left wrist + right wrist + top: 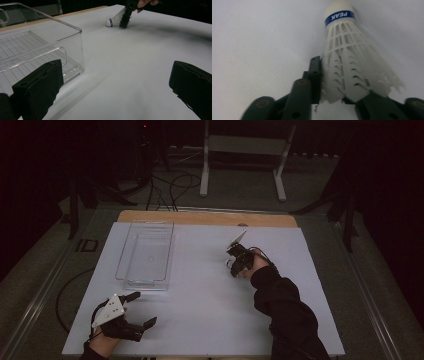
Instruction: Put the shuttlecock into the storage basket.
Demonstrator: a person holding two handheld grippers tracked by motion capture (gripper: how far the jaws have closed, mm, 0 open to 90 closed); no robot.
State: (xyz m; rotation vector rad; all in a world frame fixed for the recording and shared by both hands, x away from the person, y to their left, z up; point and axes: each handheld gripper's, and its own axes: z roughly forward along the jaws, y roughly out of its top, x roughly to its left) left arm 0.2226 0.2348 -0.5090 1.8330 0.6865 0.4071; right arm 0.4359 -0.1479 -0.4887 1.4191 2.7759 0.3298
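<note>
Shuttlecock [347,60], white with a blue band marked PEAK under the cork tip, lies on the white tabletop [210,310] toward the far right side, cork pointing away from the right tongs [338,100]. Those tongs are closed around the feather skirt at its wide end, one black jaw pressed on the left of the skirt, the other under its right edge; grip looks made, though whether the shuttlecock is already clear of the tabletop is hard to tell from the dim high view. In the left gripper view the same shuttlecock [113,20] sits at the tabletop with the right tongs [125,21] standing over it, cork toward the clear bin [50,37]. Step in hand: the pick, grasp on the skirt just closed or closing. Clear bin [145,255], empty, ribbed floor, stands on the left half of the tabletop, well apart from the shuttlecock. Left tongs [142,312] rest near the front left edge of the tabletop, jaws spread wide, holding nothing, just in front of the bin's near end. Next move probably: lift straight up, carry left across the tabletop to above the bin, release inside. Calls for a light squeeze, since the skirt is thin plastic and crushes or slips easily, and enough height to clear the bin's wall. Left tongs could steady the bin but need not.
</note>
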